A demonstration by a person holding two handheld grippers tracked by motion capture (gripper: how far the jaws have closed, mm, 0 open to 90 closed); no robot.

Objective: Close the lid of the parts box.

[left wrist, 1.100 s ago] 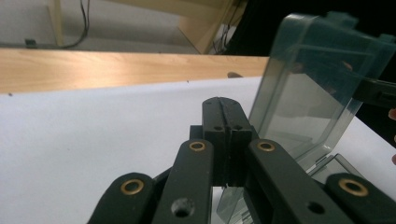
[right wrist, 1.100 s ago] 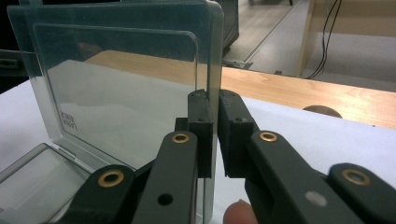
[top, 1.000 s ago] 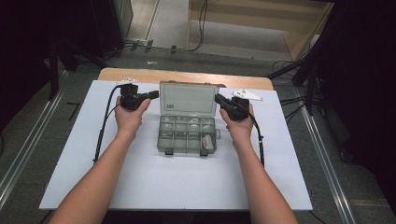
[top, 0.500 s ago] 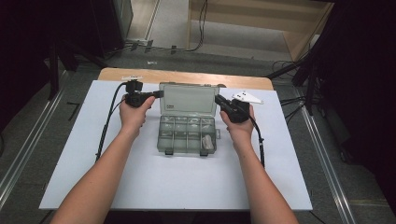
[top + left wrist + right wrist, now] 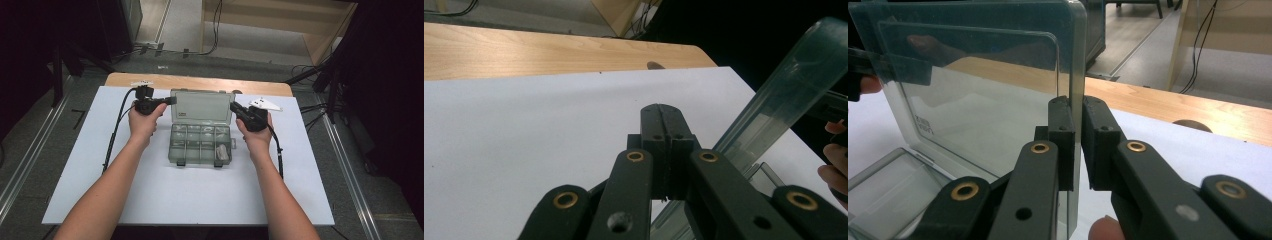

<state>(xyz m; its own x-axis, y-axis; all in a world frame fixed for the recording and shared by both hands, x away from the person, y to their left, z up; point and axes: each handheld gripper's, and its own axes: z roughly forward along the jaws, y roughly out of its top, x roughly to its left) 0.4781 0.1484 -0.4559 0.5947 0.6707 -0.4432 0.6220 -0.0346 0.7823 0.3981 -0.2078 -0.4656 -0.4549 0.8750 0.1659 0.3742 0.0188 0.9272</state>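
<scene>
Box: clear plastic compartment case (image 5: pixel 201 144), lying mid-counter on the white sheet (image 5: pixel 150 200), between the two hands.
Lid: transparent lid (image 5: pixel 202 106) swung open, standing up along the far edge of the case; seen edge-on at the right of the left gripper view (image 5: pixel 794 85) and broadside in the right gripper view (image 5: pixel 978 85).
Compartments: two rows of small cells; a pale small item (image 5: pixel 221 151) in the near right cell, too small to identify.
Left tongs: left tongs (image 5: pixel 172 100) pointing right, at the far left corner of the lid; jaws pressed flat together with nothing between them in the left gripper view (image 5: pixel 663 112); tip just beside the lid edge, contact not clear.
Right tongs: right tongs (image 5: pixel 233 106) at the far right corner of the lid; in the right gripper view (image 5: pixel 1077 107) narrow, pinching the lid's right edge between the pads.
Hands: left hand (image 5: pixel 143 122) left of the case, right hand (image 5: pixel 257 137) right of it, both resting low over the sheet.
Counter: wooden counter (image 5: pixel 200 82) showing as a strip beyond the far edge of the sheet.
Cables: black cable (image 5: pixel 112 140) trailing from the left tongs toward the near left.
</scene>
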